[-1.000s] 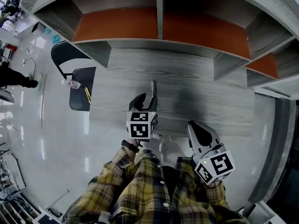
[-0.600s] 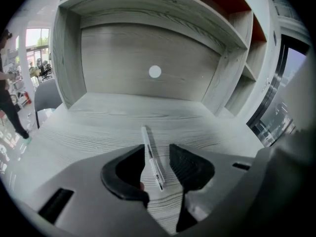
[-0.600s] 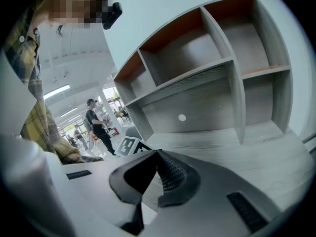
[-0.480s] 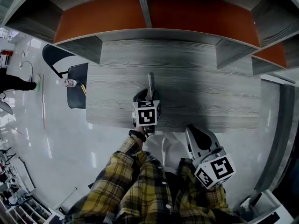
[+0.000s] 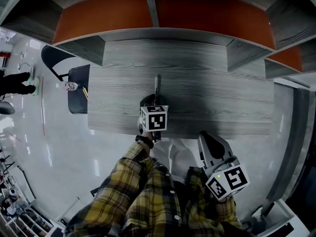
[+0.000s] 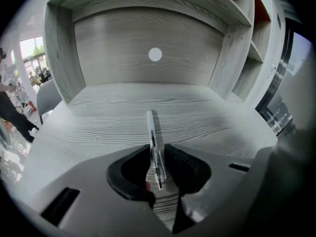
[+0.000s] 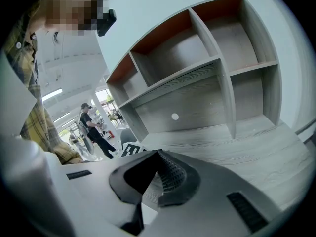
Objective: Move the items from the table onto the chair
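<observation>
Grey wood-grain desk (image 5: 217, 83) fills the middle of the head view, with open shelves (image 5: 123, 19) above it whose back panels are orange-brown. On the desk, about midway along and towards the near edge, lies the pen (image 6: 150, 132). It is slim and straight, with a white barrel, dark print running along it and a clip near the end closest to the person. It lies flat on the wood and points away from the person, towards the back panel of the shelves.

Over its near end stands the left gripper (image 6: 158, 154), tilted steeply down. Its jaws have just been closing, and the pen's clip end lies between them. The left pad sits right beside the barrel; a sliver of desk shows between the barrel and the right pad, so there is no pinch on it yet.

Near the desk's front edge, to the right, the right gripper (image 7: 154, 177) hangs in front of the plaid shirt (image 5: 138, 186). Its jaws are spread, with only bare wood showing in the gap.

At the desk's left end is the chair (image 5: 75, 102), dark-seated, on a glossy floor (image 5: 44, 147). A small bottle (image 5: 71, 86) and a thin yellow stick (image 5: 85, 93) lie on its seat, well apart from the pen.
</observation>
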`<move>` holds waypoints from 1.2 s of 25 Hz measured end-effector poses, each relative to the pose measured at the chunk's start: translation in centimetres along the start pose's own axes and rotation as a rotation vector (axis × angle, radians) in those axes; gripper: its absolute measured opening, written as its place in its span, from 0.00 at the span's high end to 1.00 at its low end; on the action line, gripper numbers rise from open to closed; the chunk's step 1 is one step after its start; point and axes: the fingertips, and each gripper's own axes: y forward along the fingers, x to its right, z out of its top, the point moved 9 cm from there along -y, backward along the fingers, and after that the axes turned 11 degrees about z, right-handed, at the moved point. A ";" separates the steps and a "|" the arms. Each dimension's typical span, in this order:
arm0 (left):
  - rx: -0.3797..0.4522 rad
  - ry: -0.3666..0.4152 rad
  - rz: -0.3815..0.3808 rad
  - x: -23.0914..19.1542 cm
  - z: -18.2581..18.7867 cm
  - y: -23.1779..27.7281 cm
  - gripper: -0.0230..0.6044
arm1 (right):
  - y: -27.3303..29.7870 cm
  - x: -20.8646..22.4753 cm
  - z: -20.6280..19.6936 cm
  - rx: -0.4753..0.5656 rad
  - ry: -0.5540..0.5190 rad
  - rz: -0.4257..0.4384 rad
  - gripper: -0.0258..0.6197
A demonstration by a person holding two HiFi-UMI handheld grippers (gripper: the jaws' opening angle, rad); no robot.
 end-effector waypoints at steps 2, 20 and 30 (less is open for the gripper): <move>-0.003 -0.004 0.002 0.0 0.0 0.0 0.86 | -0.1 0.0 0.0 0.001 -0.002 -0.003 0.93; 0.131 -0.151 -0.063 -2.6 1.1 -6.6 0.88 | -0.6 -1.2 1.6 0.003 -0.106 0.086 0.93; 0.293 -0.316 0.010 -7.0 0.3 -13.8 0.88 | 1.5 -3.5 3.0 -0.035 -0.217 0.291 0.93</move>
